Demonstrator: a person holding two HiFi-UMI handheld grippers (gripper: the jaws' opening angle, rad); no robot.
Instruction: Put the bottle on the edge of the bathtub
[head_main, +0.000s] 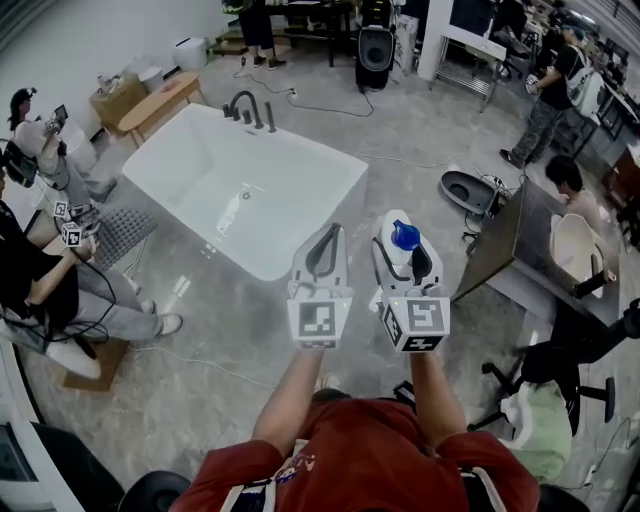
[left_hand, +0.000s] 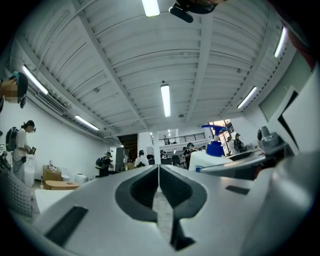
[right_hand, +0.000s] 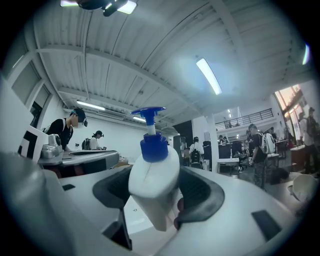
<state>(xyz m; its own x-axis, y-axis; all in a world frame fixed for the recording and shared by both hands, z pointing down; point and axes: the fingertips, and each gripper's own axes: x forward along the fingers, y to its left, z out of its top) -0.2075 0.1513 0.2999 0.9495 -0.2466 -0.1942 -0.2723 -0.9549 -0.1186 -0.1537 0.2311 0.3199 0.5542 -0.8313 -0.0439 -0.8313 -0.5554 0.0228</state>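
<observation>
your right gripper (head_main: 402, 262) pinches the tilted bottle (head_main: 404, 236) (left gripper (head_main: 326, 240) closed, empty); a slack hold could drop it short of the bathtub (head_main: 316, 222) rim.

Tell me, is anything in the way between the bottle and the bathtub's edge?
Nothing visible is. The right tongs hold the bottle in the air beside the bathtub; only bare floor lies between them.

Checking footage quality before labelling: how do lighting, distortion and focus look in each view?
Head view: even light, glossy floor reflections beside the white bathtub, edges bent. Left gripper view: heavy fisheye, dark corners, ceiling strip light blown out. Right gripper view: hazy glow round the ceiling light, the pump bottle up close slightly soft.
</observation>
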